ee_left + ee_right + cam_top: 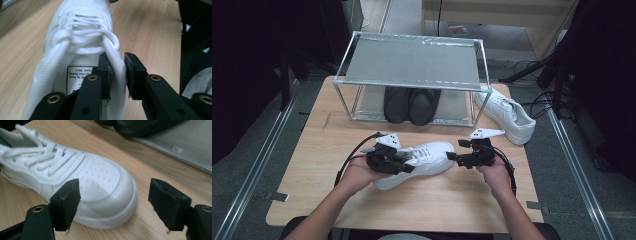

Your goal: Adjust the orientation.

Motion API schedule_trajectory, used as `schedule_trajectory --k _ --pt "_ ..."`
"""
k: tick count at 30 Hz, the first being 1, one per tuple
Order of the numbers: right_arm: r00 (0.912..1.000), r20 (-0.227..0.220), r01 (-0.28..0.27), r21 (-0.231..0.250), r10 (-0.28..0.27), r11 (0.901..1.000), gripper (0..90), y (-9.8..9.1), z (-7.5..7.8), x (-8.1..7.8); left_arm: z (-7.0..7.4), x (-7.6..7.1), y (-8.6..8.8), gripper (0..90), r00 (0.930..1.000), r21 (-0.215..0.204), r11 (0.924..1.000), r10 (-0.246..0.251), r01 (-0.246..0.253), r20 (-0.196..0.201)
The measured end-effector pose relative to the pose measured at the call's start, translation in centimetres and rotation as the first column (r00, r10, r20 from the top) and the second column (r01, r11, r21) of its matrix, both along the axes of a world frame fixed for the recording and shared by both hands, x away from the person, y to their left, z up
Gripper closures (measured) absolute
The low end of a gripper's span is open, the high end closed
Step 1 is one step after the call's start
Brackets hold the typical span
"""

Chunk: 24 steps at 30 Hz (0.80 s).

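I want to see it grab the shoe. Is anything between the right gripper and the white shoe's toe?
No. The right gripper has its jaws wide open facing the toe of the white shoe, with bare table around it and nothing visible in between.

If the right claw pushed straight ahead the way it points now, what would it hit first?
Most likely the toe of the white sneaker. The right claw stands open with the toe cap just ahead, toward its left jaw. The gap to it is hard to judge, but nothing lies in between.

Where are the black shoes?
In the high view, the black shoes sit side by side on the bottom of the metal rack, behind the nearer white shoe.
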State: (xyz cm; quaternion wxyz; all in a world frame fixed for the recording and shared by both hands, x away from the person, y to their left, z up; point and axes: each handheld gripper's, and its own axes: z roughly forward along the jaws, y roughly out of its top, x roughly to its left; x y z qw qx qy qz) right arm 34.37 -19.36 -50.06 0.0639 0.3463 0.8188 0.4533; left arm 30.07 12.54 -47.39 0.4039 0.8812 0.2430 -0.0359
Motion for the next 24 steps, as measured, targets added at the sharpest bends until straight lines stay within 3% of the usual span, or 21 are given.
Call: schedule_trajectory --k 7,13,21,24 --pt "1.0000 0.005 -0.003 0.004 0.003 1.0000 25.9 0.1 0.0 0.0 0.1 0.1 0.2 69.7 0.9999 -0.007 0.9999 0.012 -0.012 0.004" --pt "0.9999 0.005 -0.012 -0.011 0.012 0.9999 25.9 0.3 0.0 -0.1 0.4 0.4 0.3 55.3 0.9989 0.021 0.9987 0.046 -0.046 0.002" --pt "0.9999 0.009 -0.007 0.006 0.006 1.0000 24.4 0.7 0.0 -0.2 1.4 0.3 1.7 46.7 0.9985 -0.016 0.9984 0.054 -0.054 -0.003" --pt "0.9999 0.010 -0.006 0.000 0.006 1.0000 24.4 1.0 0.1 -0.4 1.9 0.2 2.2 44.3 0.9977 -0.027 0.9975 0.066 -0.066 0.012"
